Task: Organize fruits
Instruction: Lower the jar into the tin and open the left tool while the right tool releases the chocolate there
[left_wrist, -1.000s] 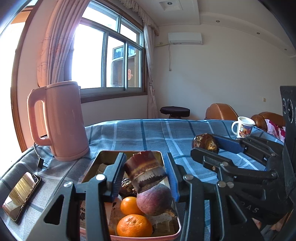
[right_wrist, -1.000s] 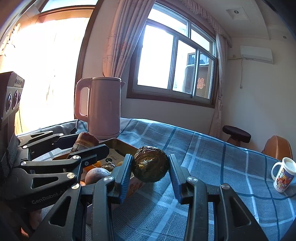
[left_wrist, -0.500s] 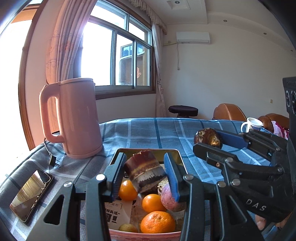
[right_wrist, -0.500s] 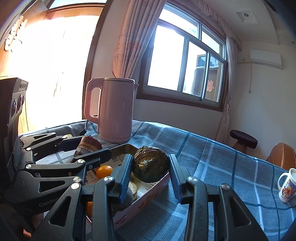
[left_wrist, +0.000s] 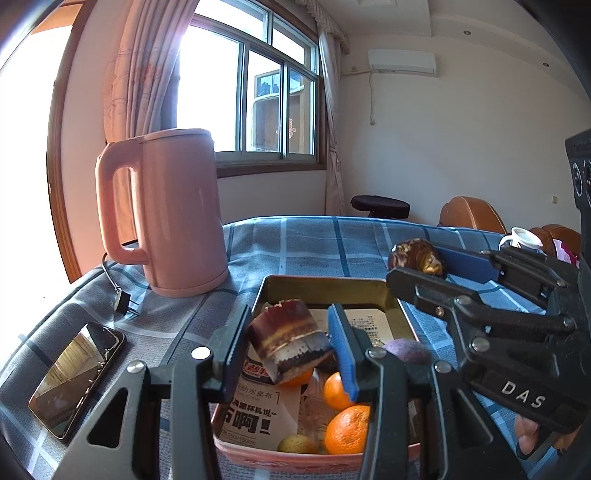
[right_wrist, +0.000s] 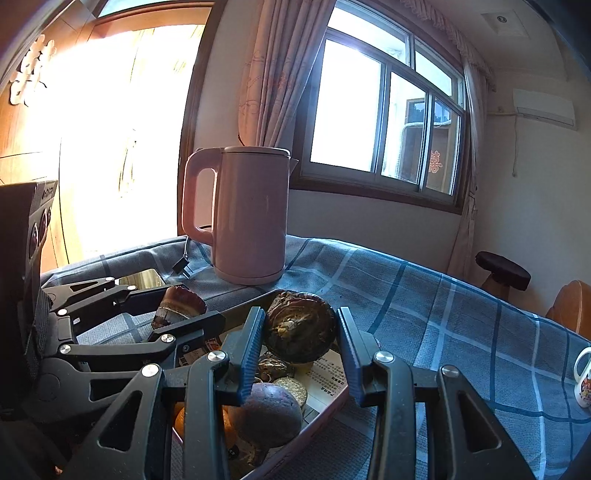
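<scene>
Over the tray, lower centre of the left wrist view: a purple-brown sugarcane piece (left_wrist: 289, 339) is pinched between the two pads.
Sugarcane axis: short cylinder, tilted; long axis runs from upper left to lower right of the frame, cut end toward the lower right.
Left claw (left_wrist: 290, 345): narrow, holding the sugarcane piece above the tray; seen from the side at left in the right wrist view (right_wrist: 180, 309).
Dark round fruit (right_wrist: 300, 327): brown, wrinkled, roughly spherical, so no clear long axis; its pale scar faces the camera.
Right claw (right_wrist: 301, 334): narrow, holding the dark round fruit over the tray's far corner; at right in the left wrist view (left_wrist: 419, 258).
Tray (left_wrist: 325, 286): rectangular metal tin, pink outside, lined with printed paper, long axis running away from the camera.
Tray contents: oranges (left_wrist: 347, 428), a purple fruit (left_wrist: 406, 350), a small yellow-green fruit (left_wrist: 297, 443).
Counter (left_wrist: 314, 240): covered by a blue plaid cloth.
Kettle (left_wrist: 166, 210): pink, upright, upper left of the tray, handle to the left.
Phone (left_wrist: 75, 373): flat, lower left, near the kettle's plug.
Mug (left_wrist: 521, 238): white, far right edge, well apart from the tray.
</scene>
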